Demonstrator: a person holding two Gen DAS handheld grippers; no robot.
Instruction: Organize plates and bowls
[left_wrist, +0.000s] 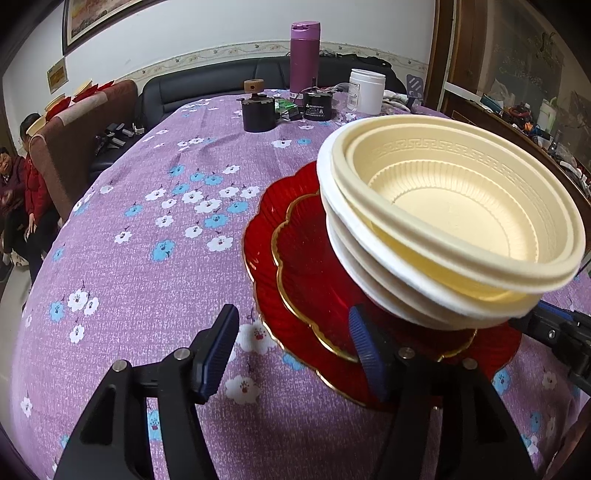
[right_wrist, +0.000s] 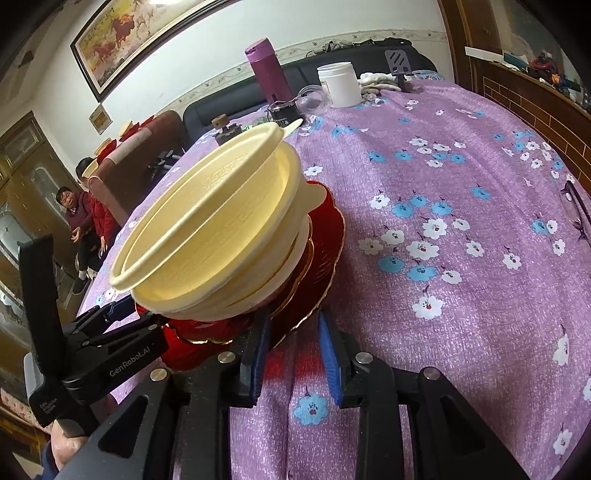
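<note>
Left gripper (left_wrist: 295, 350) stands open beside two red plates (left_wrist: 295, 258) carrying about four stacked bowls (left_wrist: 454, 229) on the purple tablecloth (left_wrist: 147, 221). Right gripper (right_wrist: 293, 358) is also open, holding nothing, near the plate rim.

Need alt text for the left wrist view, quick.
A stack of cream bowls sits on nested red plates on a purple floral tablecloth. The left gripper is open, its right finger over the plates' near edge. A purple bottle and white jar stand behind.
</note>
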